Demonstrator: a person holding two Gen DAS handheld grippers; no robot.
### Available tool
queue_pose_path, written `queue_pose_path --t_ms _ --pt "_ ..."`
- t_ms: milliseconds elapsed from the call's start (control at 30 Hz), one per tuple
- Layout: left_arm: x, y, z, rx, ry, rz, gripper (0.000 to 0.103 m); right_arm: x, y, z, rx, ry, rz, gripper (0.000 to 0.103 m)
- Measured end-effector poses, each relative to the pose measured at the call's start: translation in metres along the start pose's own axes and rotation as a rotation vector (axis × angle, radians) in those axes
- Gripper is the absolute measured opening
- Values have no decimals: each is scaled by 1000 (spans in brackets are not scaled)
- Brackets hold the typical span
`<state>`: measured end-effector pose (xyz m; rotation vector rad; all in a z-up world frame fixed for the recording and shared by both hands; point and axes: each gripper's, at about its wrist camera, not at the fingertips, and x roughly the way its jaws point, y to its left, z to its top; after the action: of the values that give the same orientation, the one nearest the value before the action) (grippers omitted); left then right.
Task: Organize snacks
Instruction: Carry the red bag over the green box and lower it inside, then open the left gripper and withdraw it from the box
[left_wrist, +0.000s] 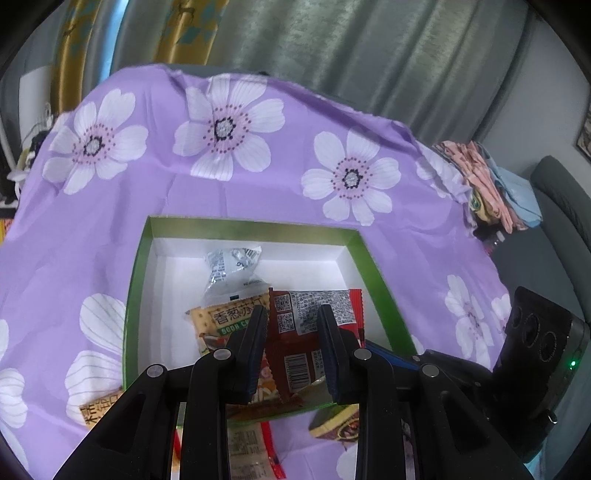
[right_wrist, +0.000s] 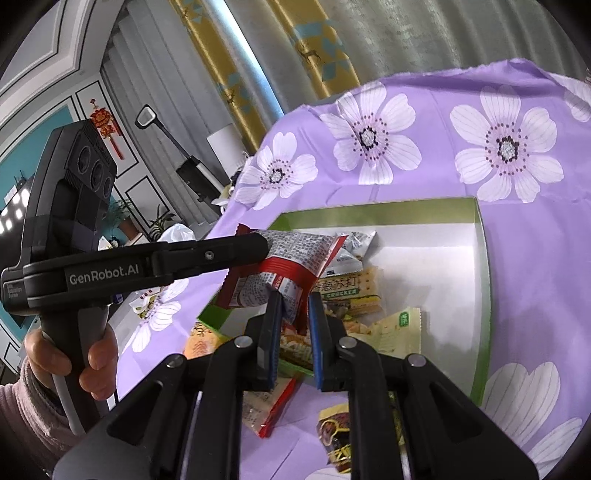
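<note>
The left gripper (left_wrist: 291, 314) is reaching over the near wall of the green box (left_wrist: 243, 226), and its jaws are closing on a red snack packet (left_wrist: 314, 332). From the right wrist view the same left gripper (right_wrist: 258, 245) is seen side-on, its tip pinching the packet's (right_wrist: 291, 254) upper edge, so the packet is hanging above the box (right_wrist: 484, 280) and drooping toward the near wall. The right gripper (right_wrist: 293, 314) is sitting just below it with its jaws apart; the packet's lower corner is dangling into the gap, and I cannot tell whether it is touching either pad.

The packet is looking light and floppy: a crinkly foil wrapper that is bending under its own weight. The film is probably slippery, so the flat sealed edge is the safest place to pinch, as the middle likely holds something crushable.

Inside the box, a cracker packet (left_wrist: 229, 319) is lying under the red one, a silvery packet (left_wrist: 231, 269) is resting farther back, and a pale yellow packet (right_wrist: 395, 326) is lying to the right. Outside, near the front wall, a dark packet (right_wrist: 336, 432) and a clear packet with red edges (right_wrist: 269, 402) are waiting on the purple flowered cloth (left_wrist: 258, 177).
</note>
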<state>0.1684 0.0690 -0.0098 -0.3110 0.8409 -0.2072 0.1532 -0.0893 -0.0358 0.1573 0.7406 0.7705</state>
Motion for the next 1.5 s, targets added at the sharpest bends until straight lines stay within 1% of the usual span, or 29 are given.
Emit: queue_pose_path --t_ms 133,300,500,667,733,767,833,867,933,967,1000,1033,1100,1200,1333,1400,1433,1467,1500 --pt "14 10 1 -34 24 -2 28 13 -8 0 16 31 -7 15" --pt "28 20 5 -78 56 -8 28 23 -11 6 5 65 -23 15" --pt "37 41 7 -153 88 -32 28 36 -10 15 -39 111 -48 15" --pt "40 55 9 -192 99 -34 28 48 -4 21 -71 138 -66 16" --pt "44 62 9 -218 117 -38 28 53 -2 22 -73 150 -76 16" --pt "45 65 8 -229 127 -35 28 56 -2 22 -77 158 -83 16" --pt "47 67 5 -223 147 4 28 62 1 21 -93 176 -102 18" --pt "46 67 3 -212 147 33 34 64 2 21 -103 181 -110 19" --pt "43 67 1 -197 149 57 48 68 5 21 -119 185 -117 20" --pt "42 67 0 -197 153 60 71 69 6 22 -124 182 -123 22" --pt "40 67 -1 -197 156 53 83 70 6 21 -127 179 -134 23" --pt "38 67 -1 -190 153 45 83 71 6 21 -124 182 -143 24" --pt "34 65 -3 -169 148 63 84 73 6 20 -112 186 -141 24" --pt "31 60 -5 -150 150 63 84 73 10 18 -127 192 -154 25" --pt "20 55 -7 -124 126 63 84 69 17 17 -149 189 -166 27" --pt "13 52 -7 -120 114 68 84 63 21 17 -158 174 -179 38" --pt "10 50 -7 -119 110 65 84 59 23 17 -157 162 -185 50" --pt "6 47 -7 -115 103 57 84 54 25 17 -157 147 -193 58" --pt "2 44 -7 -109 94 55 85 47 27 17 -157 130 -204 60"
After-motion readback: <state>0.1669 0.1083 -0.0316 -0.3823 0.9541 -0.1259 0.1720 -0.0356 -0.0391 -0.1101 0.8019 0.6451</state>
